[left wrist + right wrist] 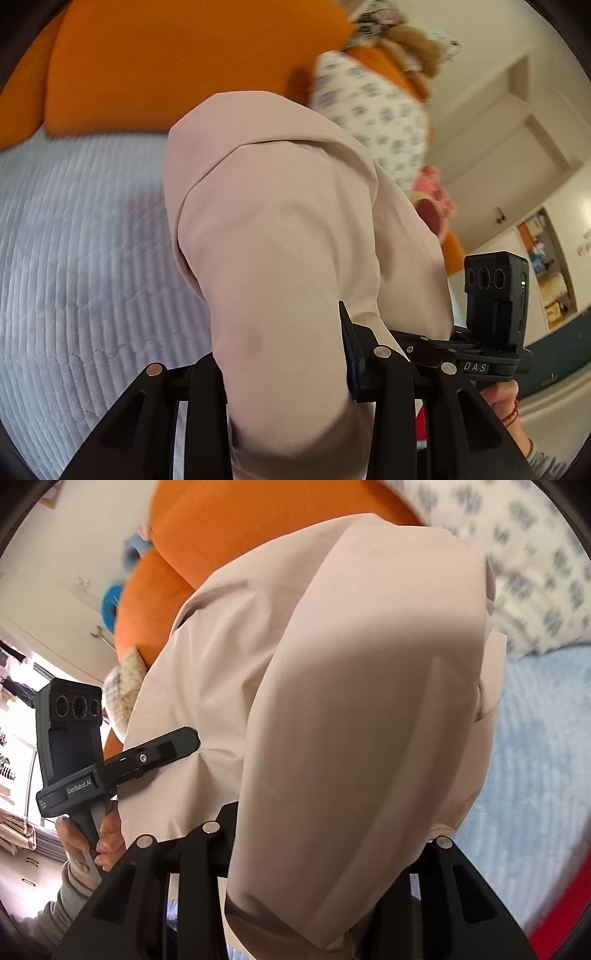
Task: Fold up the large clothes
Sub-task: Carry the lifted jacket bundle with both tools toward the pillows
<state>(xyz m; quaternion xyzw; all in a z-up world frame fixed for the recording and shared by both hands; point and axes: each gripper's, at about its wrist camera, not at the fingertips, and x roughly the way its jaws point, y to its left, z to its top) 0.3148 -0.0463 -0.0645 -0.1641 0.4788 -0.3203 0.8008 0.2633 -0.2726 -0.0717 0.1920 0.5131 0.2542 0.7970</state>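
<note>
Both the left gripper (288, 373) and the right gripper (325, 853) are clamped on the pale pink smooth-fabric garment (280, 229), holding it above the grey ribbed bedspread (81, 229), probably so that it hangs straight for folding.

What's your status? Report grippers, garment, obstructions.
Left gripper and right gripper both shut on the beige garment. Garment bunched, draped over both. Bed below; pillows behind, nothing blocking.
</note>
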